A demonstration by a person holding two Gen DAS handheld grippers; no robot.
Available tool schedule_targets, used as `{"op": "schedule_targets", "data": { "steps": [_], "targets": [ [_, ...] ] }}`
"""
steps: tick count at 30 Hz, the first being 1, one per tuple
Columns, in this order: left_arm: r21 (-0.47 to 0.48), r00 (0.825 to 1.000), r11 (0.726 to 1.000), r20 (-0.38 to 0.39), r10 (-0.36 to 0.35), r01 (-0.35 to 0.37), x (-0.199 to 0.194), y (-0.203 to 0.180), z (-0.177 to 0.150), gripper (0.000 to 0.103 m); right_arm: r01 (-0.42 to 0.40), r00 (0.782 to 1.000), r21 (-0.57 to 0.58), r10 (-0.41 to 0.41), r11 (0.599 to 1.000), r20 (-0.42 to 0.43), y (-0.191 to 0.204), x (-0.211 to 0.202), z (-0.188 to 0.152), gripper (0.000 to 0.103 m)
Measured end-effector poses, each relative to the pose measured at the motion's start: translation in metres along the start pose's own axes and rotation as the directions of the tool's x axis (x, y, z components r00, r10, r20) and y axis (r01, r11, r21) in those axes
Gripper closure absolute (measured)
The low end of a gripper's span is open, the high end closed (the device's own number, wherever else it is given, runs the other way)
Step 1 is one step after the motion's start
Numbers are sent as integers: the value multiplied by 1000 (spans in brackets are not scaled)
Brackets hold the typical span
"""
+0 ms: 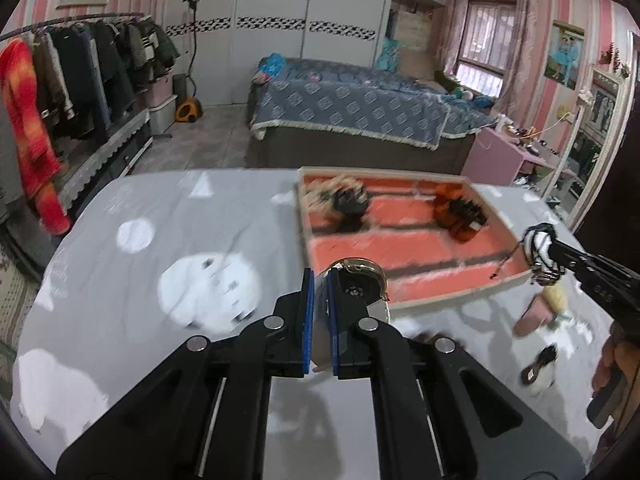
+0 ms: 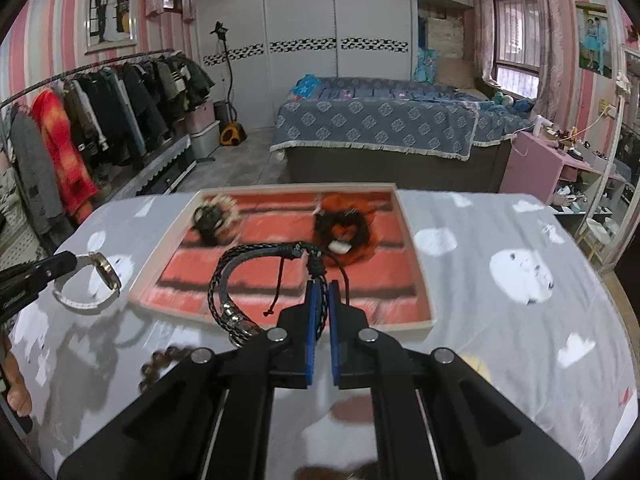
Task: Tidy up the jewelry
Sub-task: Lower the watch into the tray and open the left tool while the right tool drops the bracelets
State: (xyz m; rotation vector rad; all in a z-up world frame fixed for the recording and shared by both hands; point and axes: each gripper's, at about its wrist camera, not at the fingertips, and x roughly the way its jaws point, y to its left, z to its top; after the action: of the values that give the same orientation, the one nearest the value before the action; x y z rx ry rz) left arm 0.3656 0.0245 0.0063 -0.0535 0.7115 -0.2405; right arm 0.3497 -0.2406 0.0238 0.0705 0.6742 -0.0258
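My left gripper (image 1: 319, 280) is shut on a wristwatch (image 1: 359, 284) by its white strap, held just left of the tray's near edge; the watch also shows in the right wrist view (image 2: 105, 271). My right gripper (image 2: 322, 290) is shut on a black braided bracelet (image 2: 236, 276) with metal beads, held above the near part of the tray; the bracelet also shows in the left wrist view (image 1: 540, 248). The tray (image 2: 416, 240) has a pale rim and red padded rows. In it lie a black and cream hair tie (image 2: 212, 216) and an orange and black one (image 2: 344, 228).
The table has a grey cloth with white patches (image 2: 520, 264). A brown bead bracelet (image 2: 160, 360) lies near the front left. A pink and yellow item (image 1: 540, 312) and a small dark piece (image 1: 538, 364) lie right of the tray. A bed (image 2: 380, 120) stands behind.
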Motion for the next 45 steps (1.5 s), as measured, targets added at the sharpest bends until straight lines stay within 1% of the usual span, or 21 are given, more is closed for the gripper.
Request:
{"op": "schedule_targets", "data": {
  "steps": [5, 8, 11, 13, 15, 19, 21, 24, 27, 32, 34, 36, 41, 45],
  "targets": [
    [27, 999, 999, 12, -40, 40, 23, -35, 24, 98, 20, 1000, 8, -20, 1000, -3, -16, 24, 20, 97],
    [32, 998, 998, 9, -57, 56, 40, -50, 35, 98, 29, 1000, 6, -29, 1000, -11, -20, 38, 24, 97],
    [36, 996, 996, 3, -84, 84, 56, -58, 42, 97, 32, 999, 9, -31, 999, -25, -24, 56, 22, 97],
    [33, 996, 996, 3, -85, 85, 64, -59, 40, 97, 40, 999, 7, -40, 999, -28, -24, 62, 19, 97],
    [16, 996, 996, -16, -90, 90, 77, -57, 38, 96, 40, 999, 13, -39, 999, -36, -25, 70, 15, 97],
    [-6, 997, 998, -47, -66, 66, 96, -48, 32, 96, 49, 997, 19, -48, 999, -65, -28, 86, 11, 97],
    [-9, 997, 998, -52, -63, 63, 103, -45, 28, 103, 56, 996, 24, -54, 998, -76, -30, 92, 9, 97],
    [-7, 998, 999, -55, -43, 43, 107, -43, 28, 103, 70, 994, 28, -67, 997, -87, -33, 100, 9, 97],
    [16, 998, 1000, -64, -16, 17, 111, -44, 25, 103, 89, 991, 17, -87, 996, -100, -34, 109, 7, 97],
    [26, 996, 1000, -87, -4, 7, 122, -40, 20, 103, 102, 987, 9, -100, 995, -126, -34, 119, 7, 97],
    [23, 997, 1000, -83, -1, 3, 123, -36, 19, 103, 106, 984, 5, -104, 994, -143, -33, 122, 6, 97],
    [17, 997, 1000, -81, 0, 2, 124, -34, 20, 103, 107, 980, 3, -105, 994, -167, -31, 128, 5, 97],
    [19, 997, 1000, -77, 6, -4, 124, -35, 19, 103, 101, 975, -8, -101, 995, -197, -28, 133, 1, 97],
    [17, 997, 1000, -79, 13, -12, 124, -37, 19, 103, 79, 971, 2, -77, 997, -227, -29, 136, -1, 96]
  ]
}}
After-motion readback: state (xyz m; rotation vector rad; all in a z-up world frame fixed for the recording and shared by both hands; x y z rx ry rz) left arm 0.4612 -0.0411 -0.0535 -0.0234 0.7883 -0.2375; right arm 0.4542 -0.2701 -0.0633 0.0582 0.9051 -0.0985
